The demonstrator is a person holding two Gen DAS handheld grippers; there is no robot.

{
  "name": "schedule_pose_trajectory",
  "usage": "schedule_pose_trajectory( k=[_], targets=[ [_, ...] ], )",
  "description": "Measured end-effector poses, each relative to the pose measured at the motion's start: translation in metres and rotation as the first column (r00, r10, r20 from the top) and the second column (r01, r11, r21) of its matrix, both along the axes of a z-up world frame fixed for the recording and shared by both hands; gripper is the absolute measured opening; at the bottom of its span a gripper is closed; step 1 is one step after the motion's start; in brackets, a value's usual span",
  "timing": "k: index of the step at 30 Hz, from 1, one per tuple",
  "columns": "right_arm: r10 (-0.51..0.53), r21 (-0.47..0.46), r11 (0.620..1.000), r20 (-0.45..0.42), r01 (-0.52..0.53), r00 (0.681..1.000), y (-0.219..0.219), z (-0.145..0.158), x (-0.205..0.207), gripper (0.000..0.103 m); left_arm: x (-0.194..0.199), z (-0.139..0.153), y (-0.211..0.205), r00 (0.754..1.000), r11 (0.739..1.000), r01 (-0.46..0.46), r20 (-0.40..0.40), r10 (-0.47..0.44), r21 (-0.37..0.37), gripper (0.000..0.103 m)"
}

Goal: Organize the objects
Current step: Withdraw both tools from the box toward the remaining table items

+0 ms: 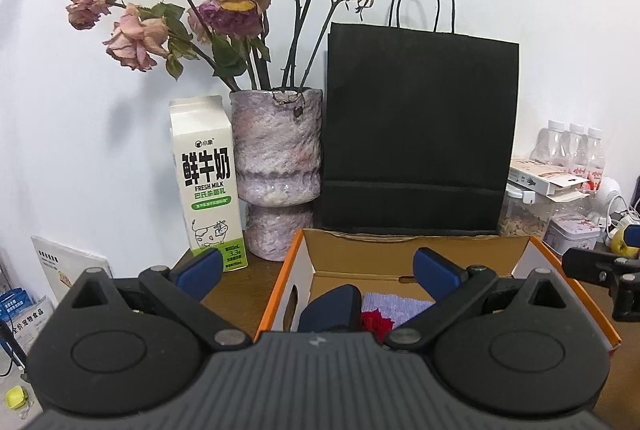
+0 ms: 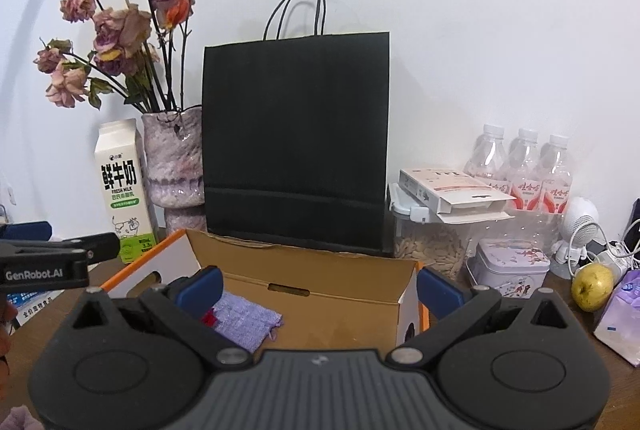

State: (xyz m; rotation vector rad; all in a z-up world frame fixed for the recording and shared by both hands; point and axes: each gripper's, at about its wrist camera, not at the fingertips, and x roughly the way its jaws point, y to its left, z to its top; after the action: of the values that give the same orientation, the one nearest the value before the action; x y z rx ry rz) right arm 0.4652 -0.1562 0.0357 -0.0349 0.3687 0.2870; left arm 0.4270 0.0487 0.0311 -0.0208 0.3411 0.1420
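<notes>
Cardboard box point(image 2: 320, 282) with orange-edged walls sits open on the wooden table point(image 2: 560, 314) at the lower middle of both views, directly in front of an upright black paper bag point(image 2: 296, 146). Inside the box, toward its left side, lies a lilac knitted cloth point(image 2: 248, 318) with a small red patch on it. Left tongs point(image 1: 318, 268) hang above the box with their blue pads spread wide, holding nothing; a dark blue object point(image 1: 334, 308) lies beside the cloth below them, though what it is cannot be told. Right tongs point(image 2: 318, 288) are likewise spread apart and empty over the same box. Left of the bag stand a mottled purple vase point(image 1: 276, 170) of dried roses and a white milk carton point(image 1: 206, 182), just beside each other. At the right of the right-wrist view are three water bottles point(image 2: 520, 166), a clear container of seeds point(image 2: 432, 250), a small tin point(image 2: 508, 266) and a yellow apple point(image 2: 592, 286).
</notes>
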Motion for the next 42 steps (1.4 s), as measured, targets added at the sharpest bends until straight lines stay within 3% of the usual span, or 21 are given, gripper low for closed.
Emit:
schedule_pose_trajectory(
  k=[29, 42],
  targets=[
    [0.024, -0.017, 1.000, 0.012, -0.024, 1.000, -0.032, 0.003, -0.113, 0.103, -0.122, -0.003, -0.010, 1.000, 1.000, 0.008, -0.015, -0.008, 0.009, 0.103],
    [0.044, -0.072, 0.996, -0.058, -0.048, 0.997, -0.049, -0.025, -0.170, 0.103, -0.175, -0.016, -0.008, 0.997, 1.000, -0.018, -0.072, 0.019, 0.011, 0.103]
  ],
)
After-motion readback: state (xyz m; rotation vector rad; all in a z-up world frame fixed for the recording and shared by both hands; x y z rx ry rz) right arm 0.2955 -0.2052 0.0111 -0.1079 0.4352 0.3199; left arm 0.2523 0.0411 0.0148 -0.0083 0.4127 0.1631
